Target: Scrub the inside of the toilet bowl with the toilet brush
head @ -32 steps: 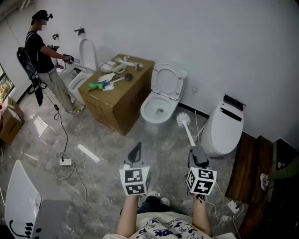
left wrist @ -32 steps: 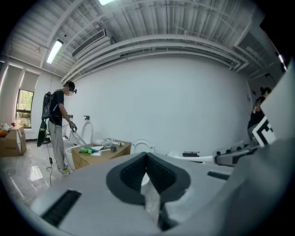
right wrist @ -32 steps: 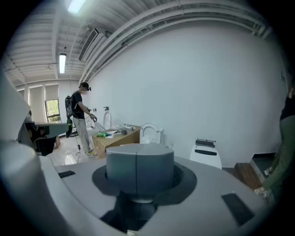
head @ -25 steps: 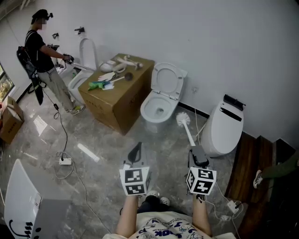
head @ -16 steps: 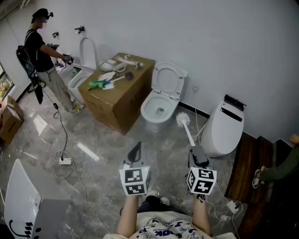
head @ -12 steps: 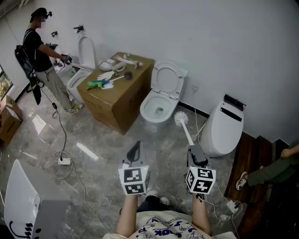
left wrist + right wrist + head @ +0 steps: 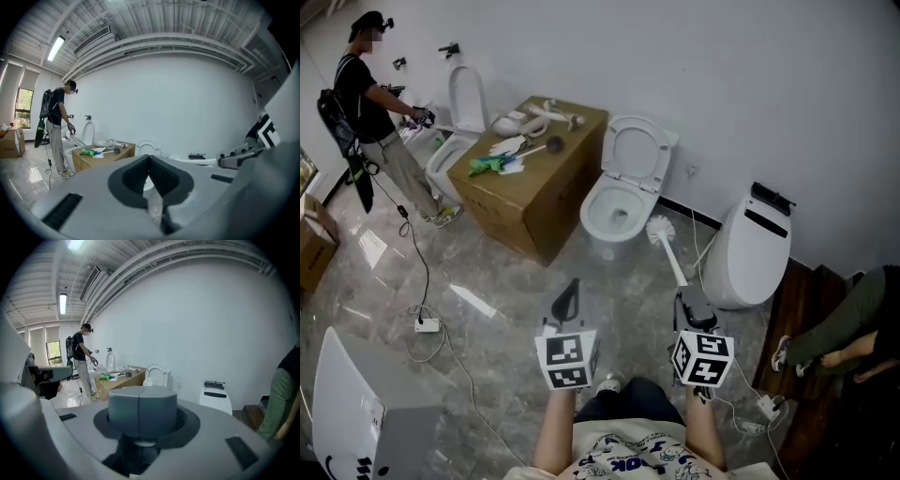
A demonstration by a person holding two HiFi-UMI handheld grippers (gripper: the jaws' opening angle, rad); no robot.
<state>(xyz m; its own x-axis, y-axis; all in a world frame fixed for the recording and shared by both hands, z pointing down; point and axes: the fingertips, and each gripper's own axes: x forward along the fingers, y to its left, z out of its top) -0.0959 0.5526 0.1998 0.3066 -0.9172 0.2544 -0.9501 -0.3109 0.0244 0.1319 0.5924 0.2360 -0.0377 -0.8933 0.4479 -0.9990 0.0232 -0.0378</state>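
Right gripper (image 7: 689, 300) is clamped shut on the handle of the toilet brush (image 7: 671, 261). The bristle head points away from the holder, just beside the toilet bowl (image 7: 598, 217) and outside it. The bowl's seat and lid (image 7: 639, 150) stand raised towards the wall. Left gripper (image 7: 571, 292) is pressed together, nothing between the jaws, held level with the right one. A cardboard box (image 7: 520, 192) stands just left of the bowl, and a closed toilet (image 7: 750, 253) to its right
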